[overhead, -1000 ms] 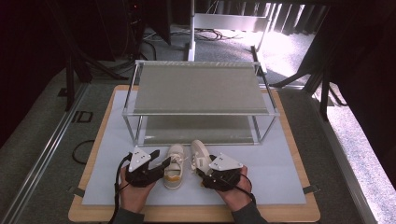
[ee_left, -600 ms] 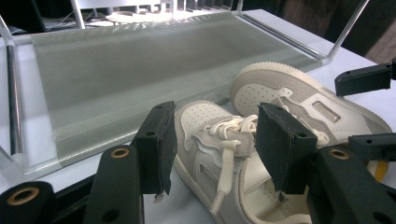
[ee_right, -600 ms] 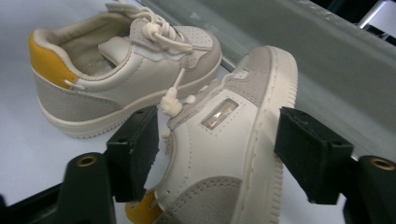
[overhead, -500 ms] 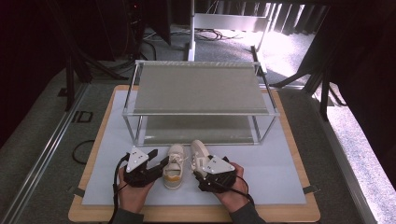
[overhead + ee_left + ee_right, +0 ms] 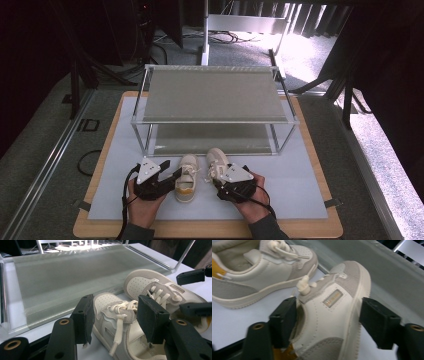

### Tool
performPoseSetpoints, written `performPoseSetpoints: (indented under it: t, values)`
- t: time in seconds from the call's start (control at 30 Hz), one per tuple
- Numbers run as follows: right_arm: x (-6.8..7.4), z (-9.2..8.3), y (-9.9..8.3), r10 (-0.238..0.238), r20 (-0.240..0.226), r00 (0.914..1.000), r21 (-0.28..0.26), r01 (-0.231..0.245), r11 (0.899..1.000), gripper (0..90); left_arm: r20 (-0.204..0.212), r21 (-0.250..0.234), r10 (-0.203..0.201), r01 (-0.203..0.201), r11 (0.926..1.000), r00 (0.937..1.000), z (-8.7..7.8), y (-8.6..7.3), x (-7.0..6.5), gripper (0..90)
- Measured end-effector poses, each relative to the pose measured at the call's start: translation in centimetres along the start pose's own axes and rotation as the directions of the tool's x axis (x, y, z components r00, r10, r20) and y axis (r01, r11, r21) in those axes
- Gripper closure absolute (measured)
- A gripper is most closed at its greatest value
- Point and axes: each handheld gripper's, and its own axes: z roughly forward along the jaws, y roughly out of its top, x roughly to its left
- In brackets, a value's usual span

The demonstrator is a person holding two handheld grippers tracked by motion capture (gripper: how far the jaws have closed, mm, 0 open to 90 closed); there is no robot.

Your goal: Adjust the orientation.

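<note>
Two small cream shoes stand side by side on the white mat (image 5: 295, 185), toes toward the shelf. From the left, my left gripper (image 5: 172, 171) (image 5: 116, 317) straddles the left shoe (image 5: 186, 179) (image 5: 117, 325) at its laces, and it is shut on it. My right gripper (image 5: 219, 176) (image 5: 329, 320) comes from the right around the right shoe (image 5: 217, 160) (image 5: 332, 315). Its jaws have just been closing with that shoe between them. One pad (image 5: 284, 320) touches the shoe's side; the other pad (image 5: 378, 323) stands a sliver off the sole.
A two-tier wire-frame shelf (image 5: 212, 95) with grey mesh decks stands just beyond the shoes, its lower deck (image 5: 210, 139) close to their toes. The mat lies on a wooden board (image 5: 320, 231). Dark floor, cables and stands surround the table.
</note>
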Motion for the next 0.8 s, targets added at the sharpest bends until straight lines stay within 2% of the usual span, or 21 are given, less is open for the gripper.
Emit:
performPoseSetpoints:
  t: [0.07,0.1,0.3,0.8]
  values:
    - [-0.21,0.07,0.04,0.002,0.004,1.0,0.009,-0.002,1.0,32.5,0.002,0.002,0.001,-0.001,1.0,1.0,0.03,0.0,-0.01,47.6]
    - [-0.12,0.15,0.16,-0.02,0.021,0.9996,0.021,0.019,1.0,33.1,0.002,0.001,0.001,-0.001,1.0,1.0,0.04,-0.01,-0.01,47.6]
    - [-0.17,0.3,0.38,-0.053,0.032,0.9981,0.03,0.052,0.998,35.4,0.004,0.003,-0.002,0.002,1.0,1.0,0.02,-0.01,0.06,47.6]
    - [-0.91,0.33,0.36,-0.056,0.027,0.9981,0.037,0.054,0.998,38.6,0.007,0.005,-0.004,0.004,1.0,1.0,0.11,-0.05,-0.01,47.6]
